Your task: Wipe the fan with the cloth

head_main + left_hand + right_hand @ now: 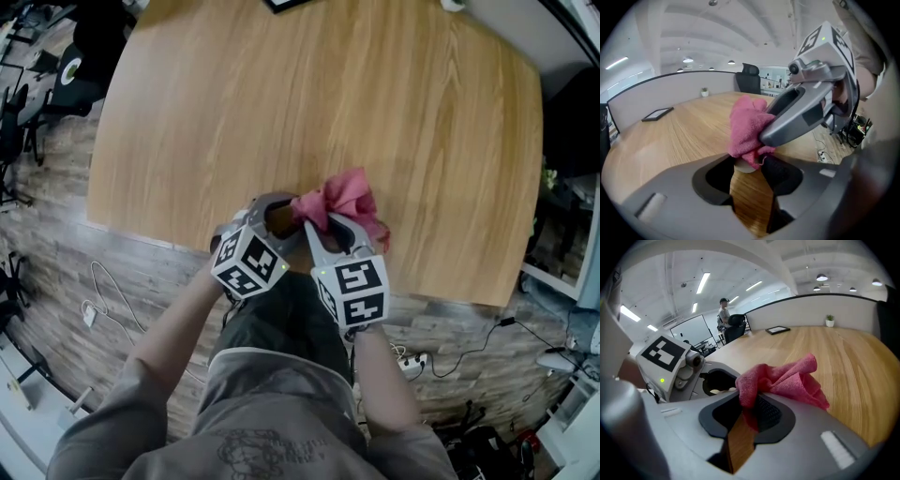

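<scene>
Lower centre of the head view: the left gripper (274,216) jaws clamp a small pale round fan (744,167), steadying it. The right gripper (749,405) jaws pinch the crumpled pink cloth (787,378) against it, above the wooden surface (281,94).

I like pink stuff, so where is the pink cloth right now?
In the head view, the pink cloth is pinched in the right gripper at the wooden table's near edge, touching a small pale object in the left gripper.

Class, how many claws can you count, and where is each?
2. The left claw is at the near edge of the table; the right claw beside it grips the pink cloth. None seems hidden.
</scene>
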A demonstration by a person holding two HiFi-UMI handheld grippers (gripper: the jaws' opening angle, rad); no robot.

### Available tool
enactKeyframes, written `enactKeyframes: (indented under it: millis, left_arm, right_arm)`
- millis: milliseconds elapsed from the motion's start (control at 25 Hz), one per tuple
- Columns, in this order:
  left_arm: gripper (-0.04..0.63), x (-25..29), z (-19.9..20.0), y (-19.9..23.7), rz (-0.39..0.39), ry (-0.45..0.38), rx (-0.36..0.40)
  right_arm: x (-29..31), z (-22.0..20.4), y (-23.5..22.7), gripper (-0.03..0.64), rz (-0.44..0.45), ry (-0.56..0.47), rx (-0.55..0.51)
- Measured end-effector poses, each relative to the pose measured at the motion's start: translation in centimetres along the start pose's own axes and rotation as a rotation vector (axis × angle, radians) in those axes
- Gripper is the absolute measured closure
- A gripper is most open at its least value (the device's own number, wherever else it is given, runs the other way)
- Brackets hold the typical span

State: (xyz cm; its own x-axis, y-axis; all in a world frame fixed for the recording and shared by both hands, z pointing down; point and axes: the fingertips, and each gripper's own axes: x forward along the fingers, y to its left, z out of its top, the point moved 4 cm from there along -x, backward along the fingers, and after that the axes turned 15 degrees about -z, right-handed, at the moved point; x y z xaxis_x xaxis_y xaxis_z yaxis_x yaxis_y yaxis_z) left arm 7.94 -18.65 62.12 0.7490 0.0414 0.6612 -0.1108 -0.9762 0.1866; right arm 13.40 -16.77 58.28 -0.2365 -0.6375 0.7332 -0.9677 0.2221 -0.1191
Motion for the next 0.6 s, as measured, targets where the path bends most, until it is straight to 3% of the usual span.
enactKeyframes:
  millis: [200,320,480,600]
  left_arm:
    - [0.416,0.2,0.0,0.0,0.007,-0.029,-0.025]
    - [0.416,0.3,0.0,0.0,0.007,-0.043,-0.031]
    - [0.416,0.2,-0.2,0.0,-0.003,-0.046,-0.031]
    - [0.416,0.3,-0.2,0.1,-0.007,-0.047,-0.038]
  right_arm:
    - [-1.8,-0.3,-2.9,0.531,-0.012,0.030,-0.002]
    - [-2.8,0.0,-5.9,0.531,-0.114,0.011,-0.008]
    - [-3.4,0.0,-10.6,0.531,-0.264,0.006,0.073]
    - [-3.0,0.4,-11.8,0.531,-0.298,0.012,0.093]
